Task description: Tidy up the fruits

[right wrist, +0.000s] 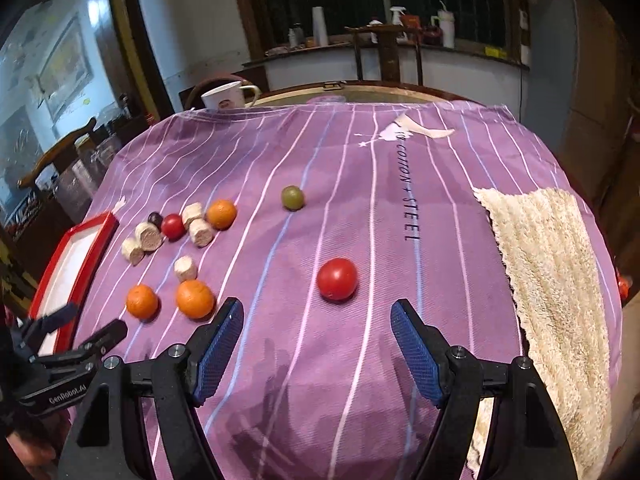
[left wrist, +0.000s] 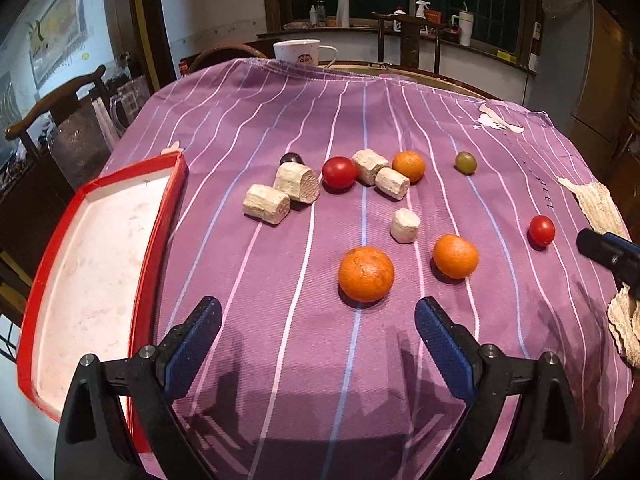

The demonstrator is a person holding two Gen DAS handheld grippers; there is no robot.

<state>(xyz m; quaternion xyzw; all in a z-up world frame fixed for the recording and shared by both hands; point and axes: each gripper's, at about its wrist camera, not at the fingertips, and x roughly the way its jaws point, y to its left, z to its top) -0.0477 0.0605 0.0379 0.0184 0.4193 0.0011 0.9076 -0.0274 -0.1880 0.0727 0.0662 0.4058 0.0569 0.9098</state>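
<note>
On the purple striped cloth (left wrist: pixel 304 360) covering the bench, fruit lies scattered beside a red tray (left wrist: pixel 100 264).
Left claw (left wrist: pixel 318 344) gapes wide, empty, below an orange (left wrist: pixel 365 273); right claw (right wrist: pixel 317 340) wide, empty, below a tomato (right wrist: pixel 337 278).

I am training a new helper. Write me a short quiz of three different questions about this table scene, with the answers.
1. True or false: the red tray already holds fruit.
2. How many oranges lie on the cloth?
3. Which fruit lies nearest ahead of the right tongs: A) green grape, B) tomato, C) dark grape?

Key: 1 false, it shows only its bare white bottom; 2 three; 3 B.
</note>
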